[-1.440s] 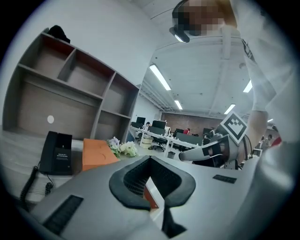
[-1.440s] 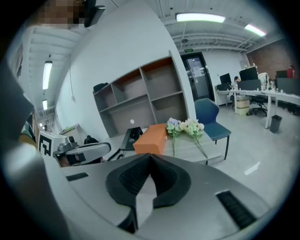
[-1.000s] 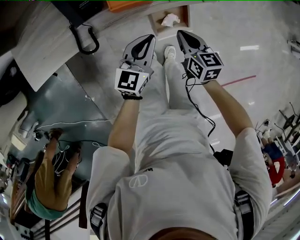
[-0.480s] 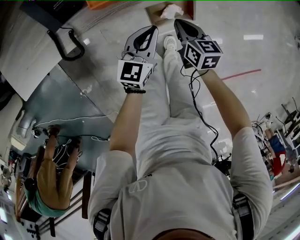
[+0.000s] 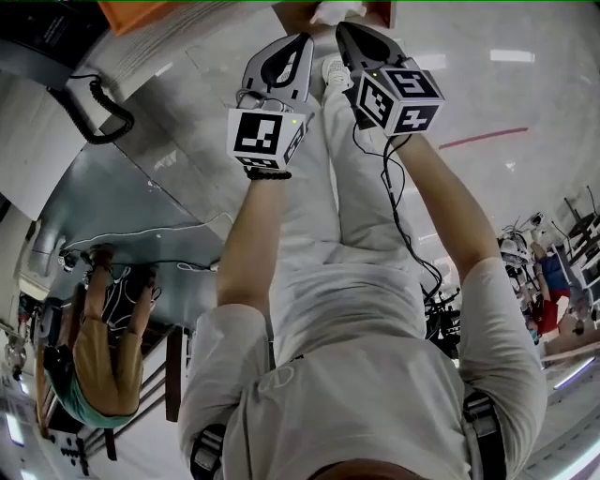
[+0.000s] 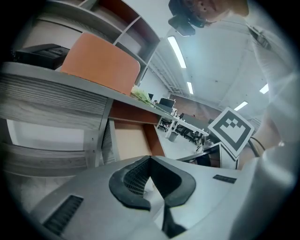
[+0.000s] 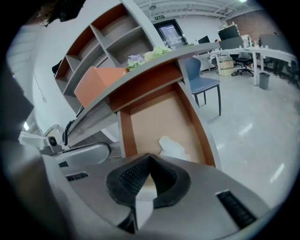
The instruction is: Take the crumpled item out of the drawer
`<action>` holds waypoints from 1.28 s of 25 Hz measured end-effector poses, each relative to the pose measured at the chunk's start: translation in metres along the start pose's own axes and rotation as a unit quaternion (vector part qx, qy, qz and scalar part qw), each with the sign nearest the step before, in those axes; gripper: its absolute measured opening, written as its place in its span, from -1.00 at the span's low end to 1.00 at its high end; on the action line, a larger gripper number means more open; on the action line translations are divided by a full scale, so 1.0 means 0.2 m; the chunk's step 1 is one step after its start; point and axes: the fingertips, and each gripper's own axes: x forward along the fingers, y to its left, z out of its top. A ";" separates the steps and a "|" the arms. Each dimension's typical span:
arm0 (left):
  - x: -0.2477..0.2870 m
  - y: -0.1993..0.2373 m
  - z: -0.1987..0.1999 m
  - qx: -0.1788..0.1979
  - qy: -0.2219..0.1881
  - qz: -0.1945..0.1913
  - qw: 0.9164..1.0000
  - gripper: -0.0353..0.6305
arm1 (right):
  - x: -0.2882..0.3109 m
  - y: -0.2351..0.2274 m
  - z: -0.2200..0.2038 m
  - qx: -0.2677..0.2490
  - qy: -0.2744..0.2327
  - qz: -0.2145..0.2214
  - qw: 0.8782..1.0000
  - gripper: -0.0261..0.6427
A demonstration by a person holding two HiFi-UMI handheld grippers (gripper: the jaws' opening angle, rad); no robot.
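Right tool (image 7: 150, 158) closed, left tool (image 6: 150, 159) closed, empty

The drawer (image 7: 154, 117) is lined with matt brown wood. The crumpled item (image 7: 173, 149) is seemingly made of white paper. The floor (image 7: 253, 126) is polished to a gloss.

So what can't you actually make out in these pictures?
Crumpled white item: right gripper view, near edge hidden behind the right gripper; material unclear.
Drawer: head view, mostly cut off by the top edge.
Drawer floor: left gripper view, partly hidden behind the left gripper.
Things on the desk top: right gripper view, too small to name.
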 end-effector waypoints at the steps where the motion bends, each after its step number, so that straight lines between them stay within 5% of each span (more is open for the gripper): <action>1: 0.01 0.01 -0.01 -0.002 0.001 0.002 1.000 -0.89 | 0.01 -0.01 -0.01 0.003 -0.001 -0.001 1.000 -0.92; 21: 0.15 -0.02 -0.09 -0.016 0.005 0.007 1.000 -0.89 | 0.10 -0.12 -0.09 0.011 0.023 -0.017 1.000 -0.91; 23: 0.15 -0.03 -0.08 -0.016 0.004 0.004 1.000 -0.89 | 0.11 -0.12 -0.09 0.016 0.030 -0.010 0.999 -0.64; 29: 0.15 0.00 -0.06 -0.017 -0.002 0.003 1.000 -0.90 | 0.16 -0.11 -0.12 0.025 0.043 -0.012 0.999 -0.63; 30: 0.14 0.00 -0.06 -0.017 -0.003 0.003 1.000 -0.89 | 0.16 -0.11 -0.12 0.030 0.046 -0.010 0.998 -0.46; 32: 0.14 0.00 -0.05 -0.017 -0.006 0.003 1.000 -0.89 | 0.17 -0.11 -0.12 0.034 0.048 -0.008 0.998 -0.46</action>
